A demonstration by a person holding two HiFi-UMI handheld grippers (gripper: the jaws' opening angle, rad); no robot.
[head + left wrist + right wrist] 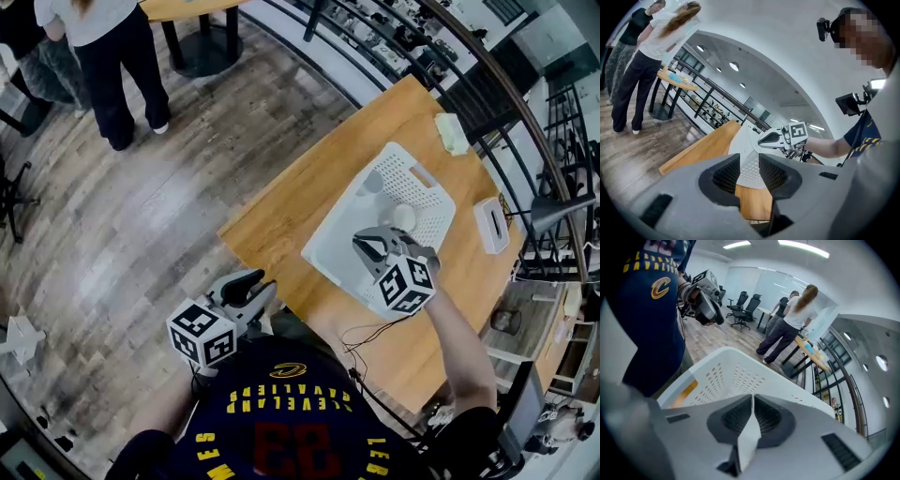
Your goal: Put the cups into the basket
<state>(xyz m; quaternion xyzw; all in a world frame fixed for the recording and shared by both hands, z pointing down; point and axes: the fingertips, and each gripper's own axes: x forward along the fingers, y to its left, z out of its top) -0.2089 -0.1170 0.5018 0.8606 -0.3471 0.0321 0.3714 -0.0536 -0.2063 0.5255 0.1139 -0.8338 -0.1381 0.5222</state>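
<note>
Basket (330, 251) sits on the wooden bench (281, 216), open side up. Its long axis runs diag. from lower left to upper right in the head view, w/ one short end towards the person. R claw (367, 246) hangs over the basket's near half, tipped steeply down. In the right gripper view the R claw (751, 399) is nearly pressed together, pinching a thin white wall, prob. a cup (749, 437). Only that edge shows, so its axis and which way it points can't be told. Perforated basket wall (736, 366) lies just past the tips. Two pale round things lie inside the basket, prob. cups: a white one (403, 217) near the R claw and a greyish one (372, 183) beyond it; their orientation is unclear. L claw (253, 283) is off the bench's near edge, well apart from the basket. The L claw (750, 161) is spread w/ nothing in it, aimed roughly level at the basket (751, 174).
</note>
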